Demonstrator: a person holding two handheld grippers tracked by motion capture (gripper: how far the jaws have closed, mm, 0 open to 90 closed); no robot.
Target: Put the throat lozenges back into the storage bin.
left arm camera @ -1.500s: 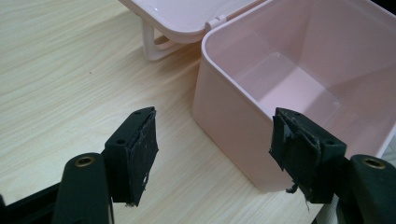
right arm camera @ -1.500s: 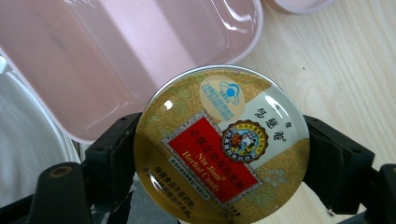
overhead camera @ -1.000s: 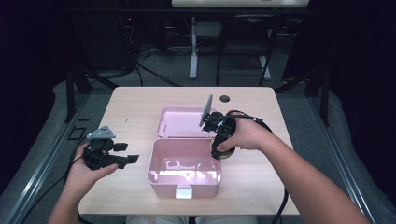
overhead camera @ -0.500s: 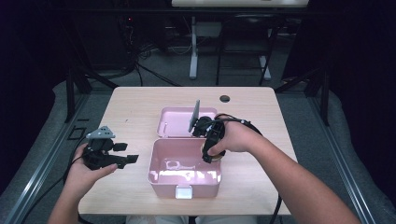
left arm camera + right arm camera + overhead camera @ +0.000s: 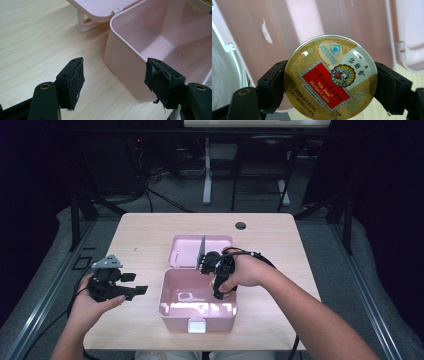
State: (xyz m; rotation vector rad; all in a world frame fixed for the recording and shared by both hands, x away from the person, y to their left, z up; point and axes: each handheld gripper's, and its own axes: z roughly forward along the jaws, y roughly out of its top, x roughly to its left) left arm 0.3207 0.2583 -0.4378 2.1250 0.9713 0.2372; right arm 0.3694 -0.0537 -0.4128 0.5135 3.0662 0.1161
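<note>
A pink plastic box [image 5: 197, 309] stands open at the table's front centre, its lid [image 5: 192, 251] lying flat behind it. My right gripper [image 5: 218, 287] hangs over the box's right rim, shut on a round gold candy tin [image 5: 330, 76] with a red label; the tin [image 5: 222, 285] sits above the box's inside [image 5: 317, 27]. My left gripper [image 5: 132, 285] rests left of the box, open and holding nothing. Its pads [image 5: 76, 83] frame the box's near corner [image 5: 125, 65] without touching it.
The light wooden table [image 5: 140, 240] has a round cable hole [image 5: 240, 225] at the back. Bare tabletop [image 5: 37, 45] lies left of the box. Dark stands and cables sit on the floor behind the table.
My right gripper has carried the tin left and toward the front, from beside the lid to above the box's right side. The left gripper has stayed put.
</note>
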